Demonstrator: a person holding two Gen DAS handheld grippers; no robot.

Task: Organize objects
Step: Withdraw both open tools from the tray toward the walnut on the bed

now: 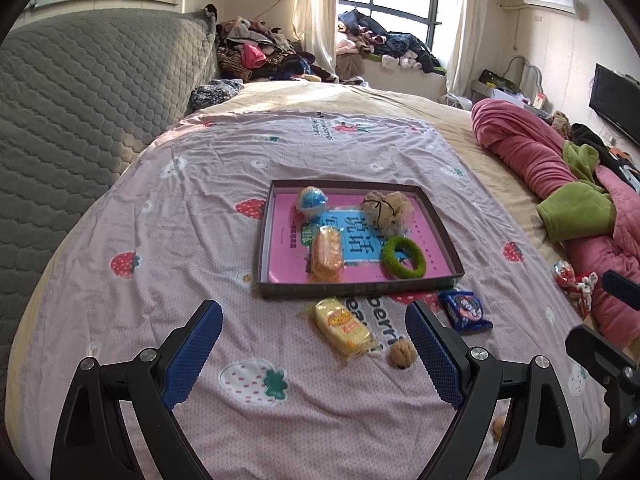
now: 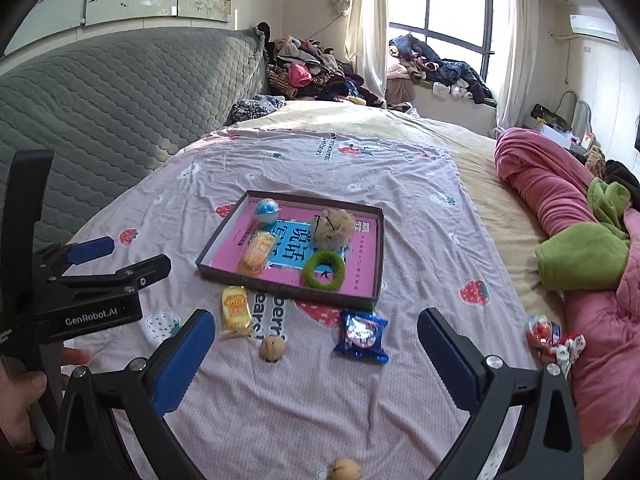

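Both blue-padded grippers, left gripper (image 1: 314, 340) and right gripper (image 2: 316, 344), tilt downward with jaws wide and empty, near the shallow dark cardboard tray (image 1: 442, 222). A yellow wrapped cake (image 1: 344, 328), brown walnut (image 1: 401, 354) and blue snack packet (image 1: 464, 310) lie just before the tray.

Both wrist cameras look forward and down along their own fingers (image 1: 192, 352) over the bed (image 1: 168, 240), from near its close edge. Both views share the shallow box (image 1: 276, 292) at middle distance and the window (image 2: 452, 12) beyond; the right view sits further right.
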